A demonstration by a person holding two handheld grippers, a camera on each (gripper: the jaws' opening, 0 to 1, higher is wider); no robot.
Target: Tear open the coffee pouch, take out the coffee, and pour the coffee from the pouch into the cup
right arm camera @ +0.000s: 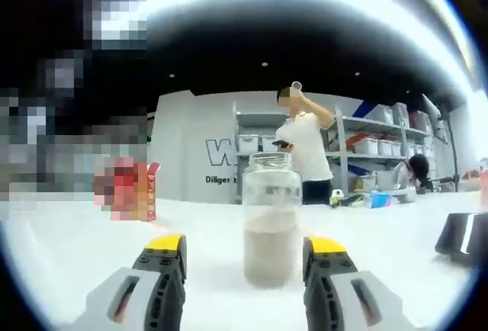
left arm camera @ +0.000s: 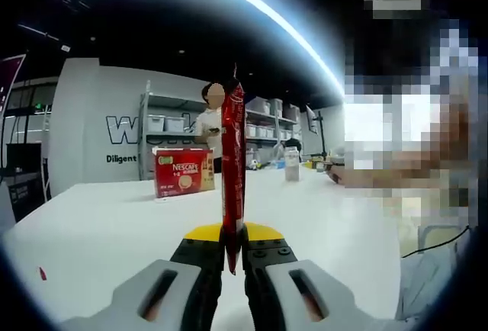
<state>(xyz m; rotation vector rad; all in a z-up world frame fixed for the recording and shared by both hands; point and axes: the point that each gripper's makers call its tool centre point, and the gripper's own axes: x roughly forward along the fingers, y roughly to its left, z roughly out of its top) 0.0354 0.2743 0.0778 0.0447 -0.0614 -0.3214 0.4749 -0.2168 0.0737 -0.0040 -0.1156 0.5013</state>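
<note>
A long red coffee stick pouch [left arm camera: 232,163] stands upright, pinched at its lower end by my left gripper [left arm camera: 232,249], which is shut on it above the white table [left arm camera: 99,224]. A small red scrap [left arm camera: 42,273] lies on the table at the left. In the right gripper view a clear glass jar [right arm camera: 270,228] with a pale brownish fill in its lower half stands on the white table [right arm camera: 69,247]. My right gripper [right arm camera: 244,258] is open, its yellow-tipped jaws on either side of the jar, apart from the glass.
A red Nescafe box [left arm camera: 183,171] stands at the table's far side, also seen as a red box [right arm camera: 149,191]. A clear bottle [left arm camera: 291,163] stands farther right. A dark object [right arm camera: 465,241] lies at the right edge. A person [right arm camera: 305,152] stands before storage shelves [right arm camera: 374,144].
</note>
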